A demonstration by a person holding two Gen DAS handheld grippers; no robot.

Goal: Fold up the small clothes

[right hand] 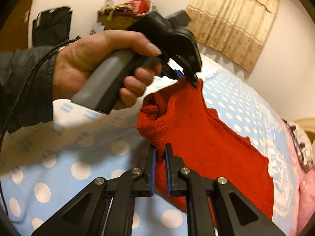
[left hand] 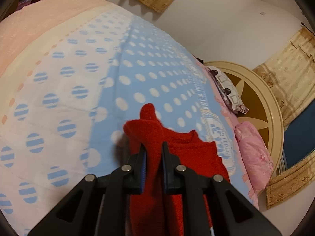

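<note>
Both tongs grip one red knit garment (right hand: 206, 137). Left gripper (left hand: 154, 153), lower centre of its view: jaws narrowed on a bunched fold, red cloth filling the gap and trailing down between the arms. Right gripper (right hand: 160, 155), lower centre: jaws pinching the garment's lower left corner. Left hand (right hand: 102, 66), upper left of right view, wraps the grey handle; its gripper tips bite the garment's top edge. Garment hangs stretched between the two above the dotted blue blanket (left hand: 141, 63). Pink pillow (left hand: 254, 147) at right.
</note>
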